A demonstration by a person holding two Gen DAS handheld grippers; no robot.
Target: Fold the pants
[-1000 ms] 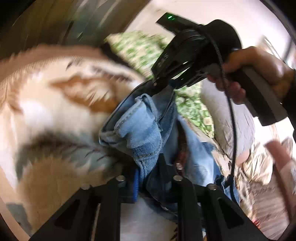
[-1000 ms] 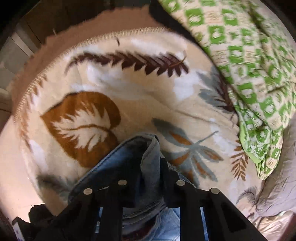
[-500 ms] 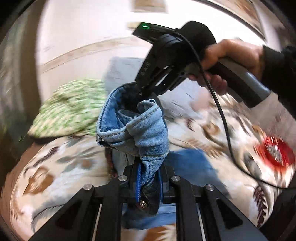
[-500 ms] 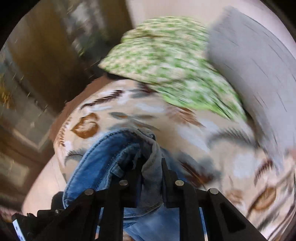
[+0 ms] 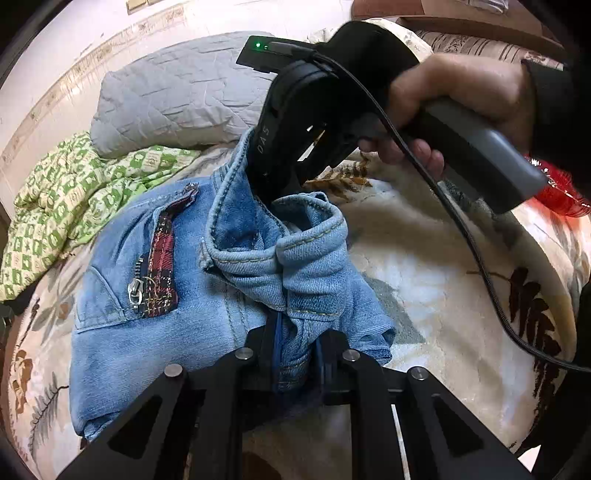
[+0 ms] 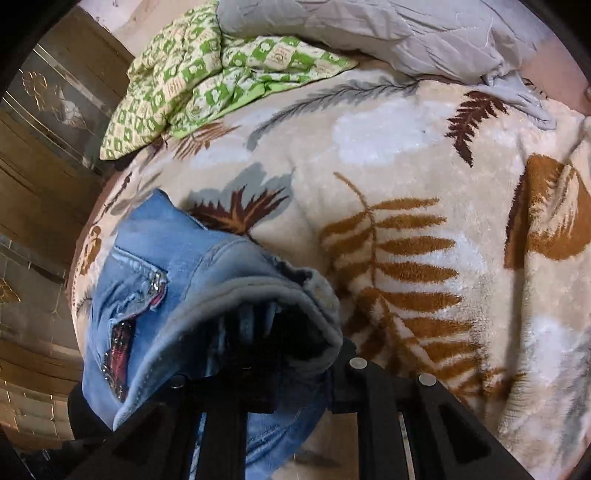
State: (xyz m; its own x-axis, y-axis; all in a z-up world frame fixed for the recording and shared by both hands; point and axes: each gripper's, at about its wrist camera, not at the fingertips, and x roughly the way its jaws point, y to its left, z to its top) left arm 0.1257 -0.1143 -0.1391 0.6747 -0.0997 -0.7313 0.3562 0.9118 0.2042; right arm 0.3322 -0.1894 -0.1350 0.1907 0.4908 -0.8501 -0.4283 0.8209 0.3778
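Light blue jeans (image 5: pixel 147 325) with a red plaid zip pocket lie bunched on a leaf-patterned blanket (image 5: pixel 436 280). My left gripper (image 5: pixel 295 347) is shut on a hem of the jeans at the bottom of the left wrist view. My right gripper (image 5: pixel 273 184) shows there too, held by a hand, shut on the jeans' edge just beyond. In the right wrist view the jeans (image 6: pixel 177 258) drape over my right gripper (image 6: pixel 291 350) and hide its fingertips.
A green checked quilt (image 6: pixel 207 74) and a grey pillow (image 6: pixel 369 33) lie at the far side of the bed. A wooden cabinet (image 6: pixel 40 155) stands on the left. A red object (image 5: pixel 557 192) sits at the right edge.
Both grippers have swung the held jeans across the bed and lowered them; the jeans now rest spread on the blanket, with the pocket side up.
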